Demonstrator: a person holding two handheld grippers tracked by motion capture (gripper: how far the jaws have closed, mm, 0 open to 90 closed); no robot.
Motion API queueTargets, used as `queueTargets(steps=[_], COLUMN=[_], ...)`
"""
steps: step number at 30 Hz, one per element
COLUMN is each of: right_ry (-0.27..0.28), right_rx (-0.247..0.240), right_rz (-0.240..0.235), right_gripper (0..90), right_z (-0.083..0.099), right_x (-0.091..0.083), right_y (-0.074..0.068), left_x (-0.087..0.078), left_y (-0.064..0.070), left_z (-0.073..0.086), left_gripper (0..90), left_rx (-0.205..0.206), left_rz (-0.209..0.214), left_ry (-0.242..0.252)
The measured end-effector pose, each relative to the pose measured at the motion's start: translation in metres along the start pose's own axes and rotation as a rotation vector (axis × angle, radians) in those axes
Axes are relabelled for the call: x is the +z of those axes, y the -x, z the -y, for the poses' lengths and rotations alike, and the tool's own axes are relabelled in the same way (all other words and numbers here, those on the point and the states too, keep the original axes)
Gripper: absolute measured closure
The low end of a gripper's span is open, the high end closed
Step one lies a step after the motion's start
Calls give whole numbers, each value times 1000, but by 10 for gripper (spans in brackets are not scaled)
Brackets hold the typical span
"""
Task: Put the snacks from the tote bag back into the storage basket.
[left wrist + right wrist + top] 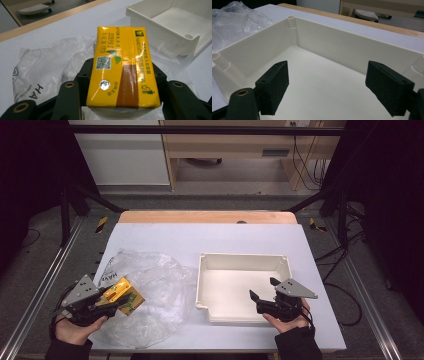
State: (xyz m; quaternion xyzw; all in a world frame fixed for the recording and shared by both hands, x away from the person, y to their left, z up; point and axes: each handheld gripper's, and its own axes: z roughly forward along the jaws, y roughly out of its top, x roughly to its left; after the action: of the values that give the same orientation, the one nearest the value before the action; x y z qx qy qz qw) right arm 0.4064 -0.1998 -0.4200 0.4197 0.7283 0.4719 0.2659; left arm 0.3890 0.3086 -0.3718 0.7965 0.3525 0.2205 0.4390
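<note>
Small yellow and brown foil-wrapped carton [122,67]: likely light, walls stiff but crushable, glossy wrap slippery; grip across the broad flat sides. Printed QR code, foil straw-hole seal. Held clamped in left gripper [111,298] above crumpled clear plastic bag [150,295]. Right gripper [337,87], jaws wide, hovers over empty cream plastic tray [243,261].

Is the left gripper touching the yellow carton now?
Touching. In the left gripper view, the left gripper has its black jaws pressed against both sides of the yellow carton, with no gap, holding it above the plastic bag.
</note>
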Motion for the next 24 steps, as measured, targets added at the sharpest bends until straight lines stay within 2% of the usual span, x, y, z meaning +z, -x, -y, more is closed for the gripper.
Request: queueTargets(steps=[5, 13, 18, 24], right_ry=[2, 0, -1, -1], right_rx=[1, 4, 1, 1], right_rz=[7, 11, 13, 14], right_gripper=[168, 158, 157, 154], right_z=[0, 0, 0, 1], right_x=[-2, -3, -3, -4], right_y=[2, 3, 3, 4], left_x=[0, -5, -10, -5], left_y=[-2, 1, 3, 9], left_z=[-8, -20, -33, -50], left_gripper=[505, 505, 505, 505], left_rx=[-7, 11, 29, 51], left_rz=[0, 10, 16, 32], left_ry=[9, 13, 26, 33])
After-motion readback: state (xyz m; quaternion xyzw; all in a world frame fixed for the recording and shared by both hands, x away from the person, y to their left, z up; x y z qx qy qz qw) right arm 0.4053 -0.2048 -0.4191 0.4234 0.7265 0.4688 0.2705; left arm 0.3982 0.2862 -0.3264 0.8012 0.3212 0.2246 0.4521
